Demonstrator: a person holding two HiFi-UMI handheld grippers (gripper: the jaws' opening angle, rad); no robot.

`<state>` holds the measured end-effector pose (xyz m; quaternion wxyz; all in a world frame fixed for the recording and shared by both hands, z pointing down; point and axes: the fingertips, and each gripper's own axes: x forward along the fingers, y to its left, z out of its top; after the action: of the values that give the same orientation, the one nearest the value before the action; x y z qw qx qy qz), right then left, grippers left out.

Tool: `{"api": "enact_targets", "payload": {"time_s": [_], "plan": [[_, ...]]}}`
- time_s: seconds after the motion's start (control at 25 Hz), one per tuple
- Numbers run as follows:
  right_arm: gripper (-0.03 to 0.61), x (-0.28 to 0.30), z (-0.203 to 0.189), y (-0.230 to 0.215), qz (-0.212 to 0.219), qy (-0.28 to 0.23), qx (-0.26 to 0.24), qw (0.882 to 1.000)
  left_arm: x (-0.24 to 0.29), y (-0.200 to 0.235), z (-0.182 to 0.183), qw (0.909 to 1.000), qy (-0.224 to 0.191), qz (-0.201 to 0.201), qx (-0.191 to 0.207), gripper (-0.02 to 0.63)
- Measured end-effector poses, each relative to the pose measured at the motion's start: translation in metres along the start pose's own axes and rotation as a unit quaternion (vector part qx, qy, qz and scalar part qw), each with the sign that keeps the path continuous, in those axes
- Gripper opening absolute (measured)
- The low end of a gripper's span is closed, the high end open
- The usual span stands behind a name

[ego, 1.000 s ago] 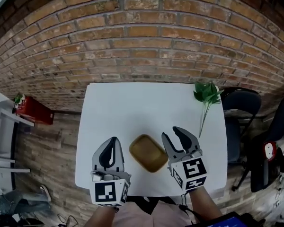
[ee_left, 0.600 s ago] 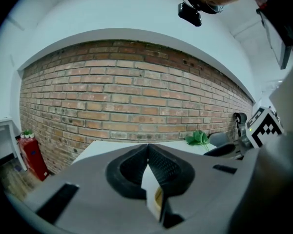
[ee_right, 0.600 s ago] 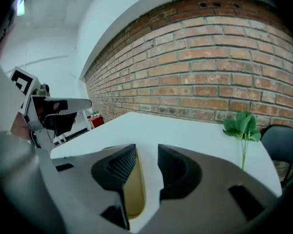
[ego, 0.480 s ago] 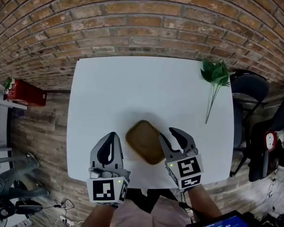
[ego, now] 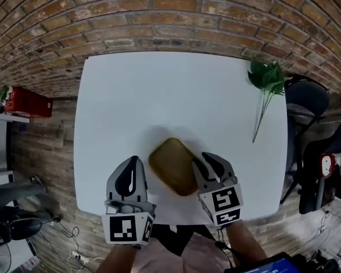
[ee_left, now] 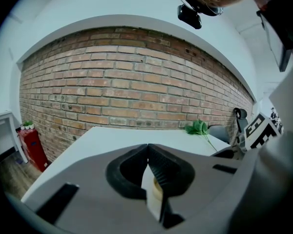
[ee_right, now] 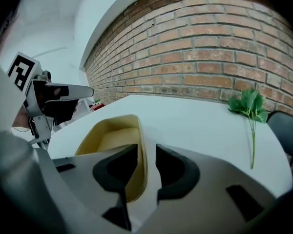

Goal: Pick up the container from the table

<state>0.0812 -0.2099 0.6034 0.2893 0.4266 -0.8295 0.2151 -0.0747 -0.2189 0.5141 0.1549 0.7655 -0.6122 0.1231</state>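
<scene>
A shallow tan container (ego: pixel 169 164) lies near the front edge of the white table (ego: pixel 159 95). My right gripper (ego: pixel 206 162) straddles its right wall. In the right gripper view the container (ee_right: pixel 112 135) has one jaw of the right gripper (ee_right: pixel 145 150) inside and the other outside. Those jaws have just been closing, and a thin gap still shows beside the wall. My left gripper (ego: pixel 133 166) hovers just left of the container with its jaws together and nothing between them. In the left gripper view the tips of the left gripper (ee_left: pixel 147 147) meet, and a sliver of the container (ee_left: pixel 157 191) shows below them.
A green leafy sprig (ego: pixel 267 78) lies at the table's far right corner, with a dark chair (ego: pixel 307 95) beyond it. A red box (ego: pixel 28 101) sits on the floor to the left. A brick wall runs behind the table.
Both grippers have come down toward the table. The right gripper has moved in over the container's right wall and its jaws have narrowed. The left gripper stays shut beside the container.
</scene>
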Motion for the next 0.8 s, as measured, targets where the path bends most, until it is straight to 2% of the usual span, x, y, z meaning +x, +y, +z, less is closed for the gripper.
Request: {"api": "enact_targets", "payload": {"time_s": [0.8], "plan": [[0.031,0.0071,-0.0065,0.005,0.001,0.011,-0.006,1.0,-0.0015,0.0044,-0.0018,1.0,0.003,0.006,-0.001,0.009]]}}
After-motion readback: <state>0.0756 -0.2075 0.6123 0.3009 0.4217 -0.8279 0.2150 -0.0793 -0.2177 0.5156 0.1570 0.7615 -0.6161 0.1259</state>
